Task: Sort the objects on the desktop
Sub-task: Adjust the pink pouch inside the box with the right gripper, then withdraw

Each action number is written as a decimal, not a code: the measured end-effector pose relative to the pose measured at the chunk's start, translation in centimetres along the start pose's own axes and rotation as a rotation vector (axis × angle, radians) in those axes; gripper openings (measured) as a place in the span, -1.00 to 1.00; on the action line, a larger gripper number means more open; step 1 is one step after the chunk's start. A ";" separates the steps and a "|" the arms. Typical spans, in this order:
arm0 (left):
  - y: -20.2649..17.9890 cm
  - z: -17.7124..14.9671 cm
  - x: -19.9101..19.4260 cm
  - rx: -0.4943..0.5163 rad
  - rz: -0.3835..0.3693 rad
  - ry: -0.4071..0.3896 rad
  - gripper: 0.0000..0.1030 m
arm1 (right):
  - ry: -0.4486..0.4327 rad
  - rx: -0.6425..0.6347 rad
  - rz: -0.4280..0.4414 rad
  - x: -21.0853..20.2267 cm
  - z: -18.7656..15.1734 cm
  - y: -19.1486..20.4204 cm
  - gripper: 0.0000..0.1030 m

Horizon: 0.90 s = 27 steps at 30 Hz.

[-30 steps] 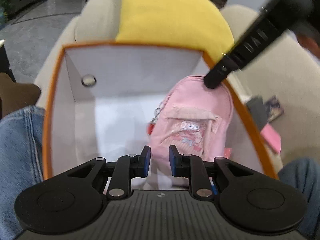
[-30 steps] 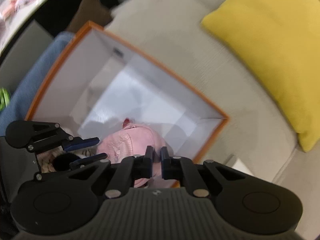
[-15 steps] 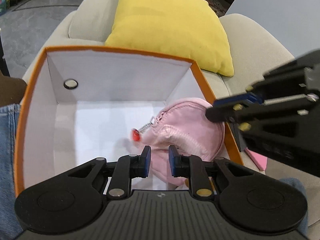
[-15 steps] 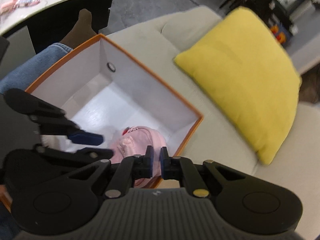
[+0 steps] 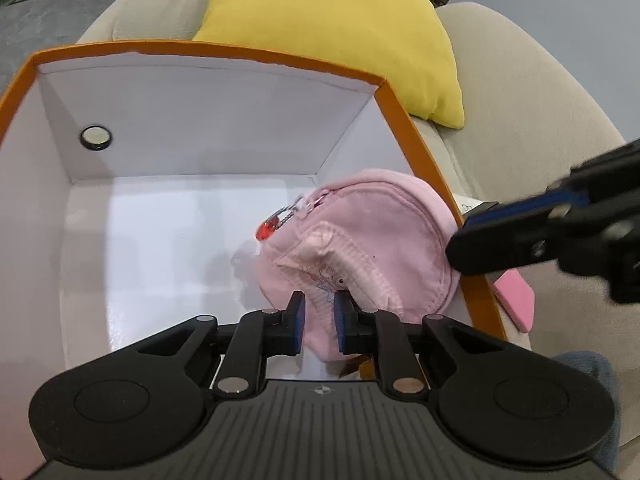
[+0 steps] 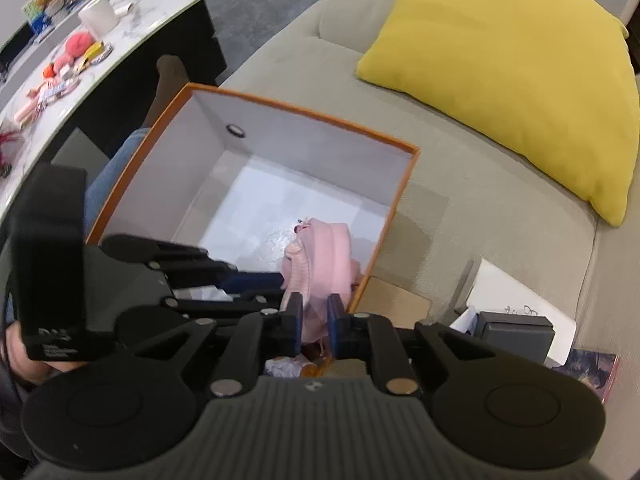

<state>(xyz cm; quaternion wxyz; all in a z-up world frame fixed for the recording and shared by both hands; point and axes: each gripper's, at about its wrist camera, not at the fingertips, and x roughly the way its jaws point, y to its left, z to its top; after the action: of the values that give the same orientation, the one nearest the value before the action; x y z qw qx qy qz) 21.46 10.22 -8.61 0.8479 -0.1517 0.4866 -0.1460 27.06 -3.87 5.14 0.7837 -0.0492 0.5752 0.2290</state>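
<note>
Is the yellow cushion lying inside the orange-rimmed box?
No. In the right wrist view the yellow cushion rests on the sofa beyond the orange-rimmed box, which holds only the pink pouch.

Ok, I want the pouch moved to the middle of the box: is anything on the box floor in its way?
Nothing visible. The pouch already lies inside the box, close against one side wall. The white floor beside it is bare all the way to the other walls.
</note>
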 end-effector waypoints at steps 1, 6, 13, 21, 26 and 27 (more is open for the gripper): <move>0.0 0.1 0.2 0.002 -0.002 0.004 -0.68 | -0.012 0.007 0.006 -0.2 0.1 -0.3 -0.39; 0.3 0.0 0.3 -0.027 0.031 -0.001 -0.68 | -0.048 0.000 0.005 0.6 1.0 -1.0 -0.18; 0.4 0.2 0.5 -0.020 0.041 -0.003 -0.68 | -0.069 -0.033 -0.025 1.0 1.2 -0.6 -0.21; 0.0 0.5 0.8 0.025 0.027 -0.006 -0.78 | -0.080 0.018 -0.023 0.6 0.2 -1.1 -0.39; -0.4 0.7 0.8 0.069 0.005 -0.003 -0.83 | -0.054 0.079 -0.024 0.3 0.2 -1.7 -0.46; -0.4 0.7 0.7 0.080 0.000 0.002 -0.83 | -0.045 0.081 -0.027 0.3 0.2 -1.6 -0.46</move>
<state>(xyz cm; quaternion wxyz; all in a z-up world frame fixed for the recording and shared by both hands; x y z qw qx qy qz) 22.42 9.60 -8.66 0.8528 -0.1174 0.4812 -0.1654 27.98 -5.15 4.66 0.8009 -0.0202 0.5655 0.1960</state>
